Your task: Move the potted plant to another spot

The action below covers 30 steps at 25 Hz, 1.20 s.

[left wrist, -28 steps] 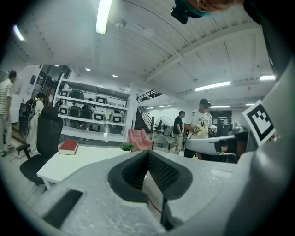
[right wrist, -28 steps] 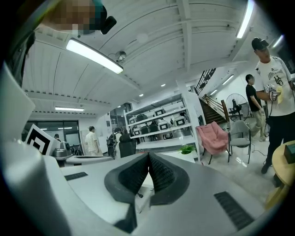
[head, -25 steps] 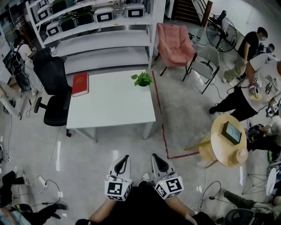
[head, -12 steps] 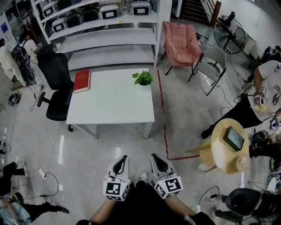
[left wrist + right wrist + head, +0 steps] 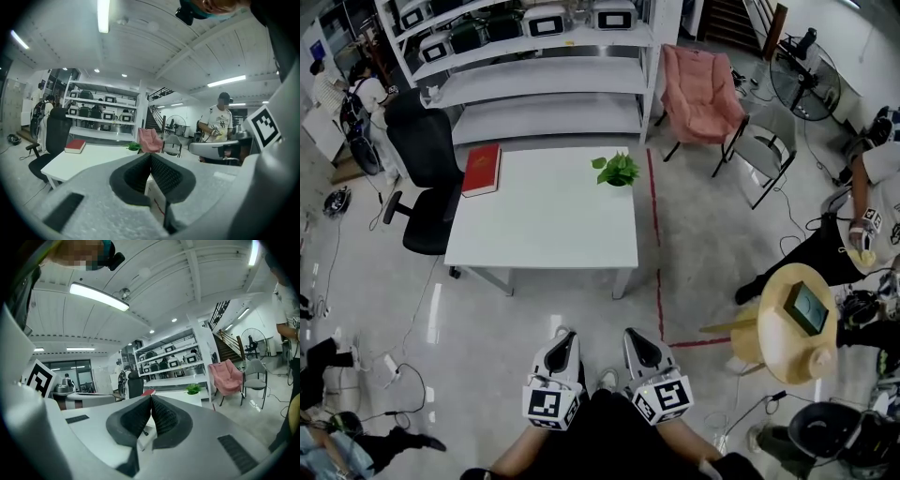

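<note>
My left hand-held gripper [image 5: 565, 336] and right hand-held gripper [image 5: 632, 335] are closed on nothing; the potted plant [image 5: 618, 169] on the far bench [image 5: 534, 230] has its base obscured by leaves.

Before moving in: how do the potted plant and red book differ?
The potted plant stands upright near the far right corner of the white table; the red book lies flat near its far left corner. The potted plant is green and leafy, the red book a flat rectangle. Both rest on the table.

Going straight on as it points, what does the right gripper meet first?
Probably the front edge of the white rectangular table. The right gripper, jaws shut and empty, has only floor before that. Its height against the tabletop is unclear.
</note>
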Tool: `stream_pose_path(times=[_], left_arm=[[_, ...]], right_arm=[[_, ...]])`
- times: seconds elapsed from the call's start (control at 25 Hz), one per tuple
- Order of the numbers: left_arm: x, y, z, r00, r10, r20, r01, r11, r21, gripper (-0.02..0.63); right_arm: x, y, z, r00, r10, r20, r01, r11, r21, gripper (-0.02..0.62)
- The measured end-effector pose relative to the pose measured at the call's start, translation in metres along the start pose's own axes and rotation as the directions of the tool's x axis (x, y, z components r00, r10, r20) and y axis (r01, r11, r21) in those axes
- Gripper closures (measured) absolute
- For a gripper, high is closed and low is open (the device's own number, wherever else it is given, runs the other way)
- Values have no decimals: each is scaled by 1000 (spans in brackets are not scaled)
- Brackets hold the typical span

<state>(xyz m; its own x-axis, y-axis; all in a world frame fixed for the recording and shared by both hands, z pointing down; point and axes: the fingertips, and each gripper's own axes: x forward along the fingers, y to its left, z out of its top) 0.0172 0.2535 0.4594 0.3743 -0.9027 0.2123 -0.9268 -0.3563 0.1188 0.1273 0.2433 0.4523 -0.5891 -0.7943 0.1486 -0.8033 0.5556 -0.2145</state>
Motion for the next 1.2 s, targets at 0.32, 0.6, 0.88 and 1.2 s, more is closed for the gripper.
stream_pose_path(times=[0.32,0.6,0.88,1.2], left_arm=[[46,40,13,1000,-25,3,25,1000,-14,589],[91,100,35,997,-76,5,76,997,-27,589],[130,162,52,986,-166,-16,166,986,0,589],[159,212,52,968,-247,-52,247,969,0,589]], right_arm=[[57,-10,8,1000,-16,-9,16,1000,-4,583],[126,-12,17,997,-65,-31,65,998,-11,583],[197,-10,24,987,-155,-36,155,988,0,583],[253,-19,29,969,-243,-39,242,970,-26,583]])
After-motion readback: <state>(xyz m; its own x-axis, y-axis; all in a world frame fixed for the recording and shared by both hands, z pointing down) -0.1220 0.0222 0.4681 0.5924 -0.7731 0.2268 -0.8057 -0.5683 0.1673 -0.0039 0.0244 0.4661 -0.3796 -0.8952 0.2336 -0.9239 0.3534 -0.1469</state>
